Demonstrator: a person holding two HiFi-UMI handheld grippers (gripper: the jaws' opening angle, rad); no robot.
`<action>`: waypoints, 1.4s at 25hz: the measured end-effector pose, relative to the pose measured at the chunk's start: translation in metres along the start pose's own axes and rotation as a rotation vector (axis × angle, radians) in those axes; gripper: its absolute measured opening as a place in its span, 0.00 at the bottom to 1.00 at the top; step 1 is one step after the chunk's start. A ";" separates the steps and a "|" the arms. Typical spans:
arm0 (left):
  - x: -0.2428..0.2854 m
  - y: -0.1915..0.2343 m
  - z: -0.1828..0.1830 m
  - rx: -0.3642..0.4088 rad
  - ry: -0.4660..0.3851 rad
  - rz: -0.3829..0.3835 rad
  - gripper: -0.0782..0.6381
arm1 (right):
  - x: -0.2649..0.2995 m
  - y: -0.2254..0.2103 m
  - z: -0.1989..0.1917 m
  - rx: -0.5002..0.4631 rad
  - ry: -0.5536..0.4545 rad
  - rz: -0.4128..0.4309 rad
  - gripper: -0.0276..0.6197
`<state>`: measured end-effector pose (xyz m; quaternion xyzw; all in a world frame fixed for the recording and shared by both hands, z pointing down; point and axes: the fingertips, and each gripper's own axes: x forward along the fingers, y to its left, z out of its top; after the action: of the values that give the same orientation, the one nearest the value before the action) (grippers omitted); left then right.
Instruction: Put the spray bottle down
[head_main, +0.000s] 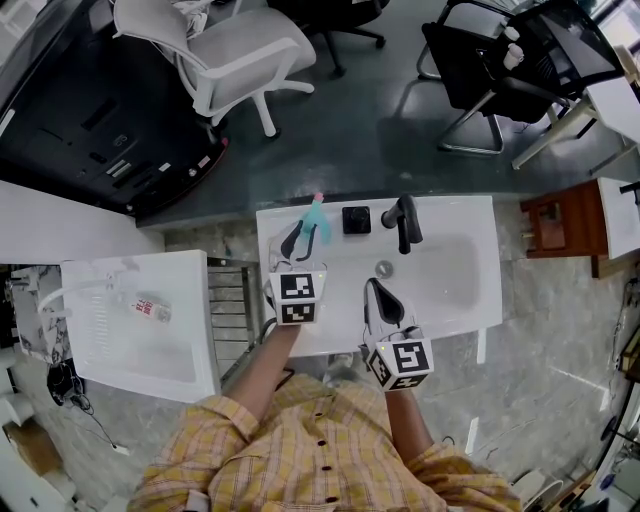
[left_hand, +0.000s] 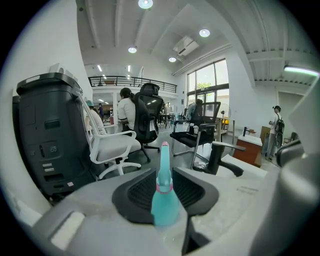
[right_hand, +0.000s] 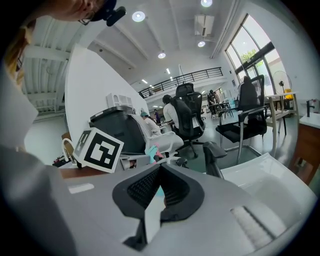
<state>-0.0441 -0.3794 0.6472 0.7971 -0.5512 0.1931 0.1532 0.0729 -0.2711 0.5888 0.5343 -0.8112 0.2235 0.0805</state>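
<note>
The spray bottle (head_main: 313, 217) is turquoise, with a pink ring at the neck and a pink-tipped nozzle. It stands upright on the far rim of the white washbasin (head_main: 470, 215), near the far left corner, between the parted fingers (left_hand: 132, 192) of the left gripper (left_hand: 165, 173).

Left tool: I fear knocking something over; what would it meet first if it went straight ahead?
Almost certainly the turquoise plastic spray bottle with pink collar, standing right between its open jaws.
</note>
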 end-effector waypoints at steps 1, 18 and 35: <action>0.000 0.000 0.000 -0.002 -0.001 0.002 0.26 | -0.001 0.000 0.000 -0.001 -0.001 0.000 0.05; -0.027 -0.002 0.013 -0.018 -0.036 0.038 0.27 | -0.021 0.009 0.006 -0.041 -0.031 0.021 0.05; -0.098 -0.028 0.027 -0.010 -0.112 0.067 0.16 | -0.065 0.028 0.020 -0.075 -0.088 0.063 0.05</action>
<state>-0.0457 -0.3017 0.5761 0.7871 -0.5861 0.1506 0.1195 0.0771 -0.2167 0.5390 0.5143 -0.8383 0.1717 0.0576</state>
